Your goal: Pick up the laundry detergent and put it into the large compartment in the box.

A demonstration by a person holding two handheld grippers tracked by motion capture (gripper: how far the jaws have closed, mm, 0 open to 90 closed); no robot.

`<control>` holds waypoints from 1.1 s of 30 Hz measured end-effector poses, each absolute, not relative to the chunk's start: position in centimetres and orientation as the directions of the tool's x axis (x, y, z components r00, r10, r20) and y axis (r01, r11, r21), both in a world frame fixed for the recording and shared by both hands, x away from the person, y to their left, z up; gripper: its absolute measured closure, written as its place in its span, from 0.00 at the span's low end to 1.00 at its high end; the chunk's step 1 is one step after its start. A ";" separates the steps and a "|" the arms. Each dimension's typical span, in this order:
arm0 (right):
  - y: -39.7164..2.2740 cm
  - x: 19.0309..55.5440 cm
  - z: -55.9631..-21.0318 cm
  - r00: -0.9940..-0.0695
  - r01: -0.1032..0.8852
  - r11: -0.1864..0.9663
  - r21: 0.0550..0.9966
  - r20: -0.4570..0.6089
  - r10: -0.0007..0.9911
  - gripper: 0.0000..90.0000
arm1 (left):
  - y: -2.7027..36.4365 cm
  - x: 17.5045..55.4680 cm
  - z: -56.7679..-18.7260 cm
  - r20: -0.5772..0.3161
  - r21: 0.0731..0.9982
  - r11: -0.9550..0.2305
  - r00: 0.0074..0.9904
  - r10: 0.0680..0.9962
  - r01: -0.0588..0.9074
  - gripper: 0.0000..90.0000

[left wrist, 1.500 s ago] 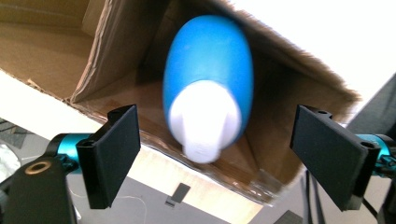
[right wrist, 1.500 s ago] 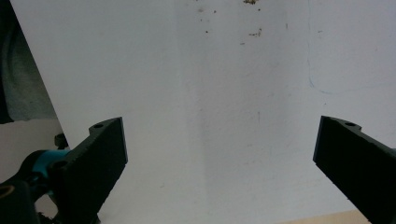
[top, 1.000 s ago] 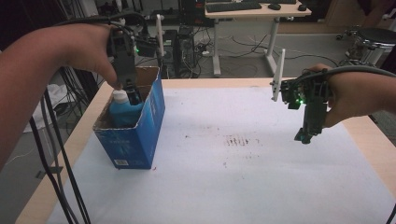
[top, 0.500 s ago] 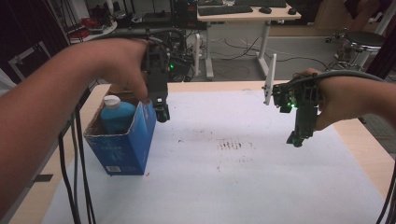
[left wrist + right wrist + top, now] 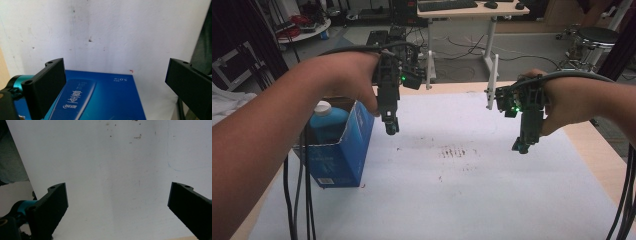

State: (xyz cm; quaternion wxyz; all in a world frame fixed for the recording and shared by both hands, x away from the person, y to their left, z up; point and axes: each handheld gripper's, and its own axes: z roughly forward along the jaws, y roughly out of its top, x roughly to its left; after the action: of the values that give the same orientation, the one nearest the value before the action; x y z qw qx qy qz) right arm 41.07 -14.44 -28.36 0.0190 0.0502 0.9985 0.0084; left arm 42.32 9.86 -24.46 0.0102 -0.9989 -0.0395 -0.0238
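Jaws of our left gripper (image 5: 392,127) have just been opening and are gaping wide, empty, just beside the blue box (image 5: 343,150), which is holding what looks like a bottle (image 5: 328,122); our right gripper (image 5: 522,146) is hovering well apart, also spread wide.

my grippers: 2, left gripper (image 5: 391,127) and right gripper (image 5: 522,147) | fingers: 2 on each, 4 in all | blue box (image 5: 343,150): 1 | blue bottle (image 5: 326,121) with white cap standing in it: 1 | white sheet (image 5: 472,200) over my worktop (image 5: 597,150): 1
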 end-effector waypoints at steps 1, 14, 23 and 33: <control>-14.4 41.1 -28.4 -0.994 0.098 0.995 0.020 -0.037 0.098 0.02 | 9.9 42.5 -24.6 0.052 -0.018 -0.996 0.995 0.082 0.083 0.04; -14.7 41.1 -28.2 -0.995 0.092 0.995 0.026 -0.044 0.093 0.02 | 10.0 42.8 -24.8 0.032 -0.001 -0.995 0.994 0.100 0.100 0.04; -14.5 40.9 -28.3 -0.995 0.091 0.996 0.021 -0.045 0.092 0.02 | 10.2 42.8 -24.7 0.029 -0.009 -0.994 0.994 0.109 0.109 0.04; -14.5 41.0 -28.3 -0.995 0.090 0.996 0.022 -0.040 0.091 0.02 | 10.1 42.8 -24.8 0.022 -0.012 -0.994 0.994 0.106 0.106 0.04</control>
State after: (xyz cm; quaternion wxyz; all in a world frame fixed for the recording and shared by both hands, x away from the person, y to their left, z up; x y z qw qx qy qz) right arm 41.01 -14.53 -28.26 0.0207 0.0454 0.9987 0.0101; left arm 42.77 10.12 -24.82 0.0064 -0.9985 -0.0529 -0.0107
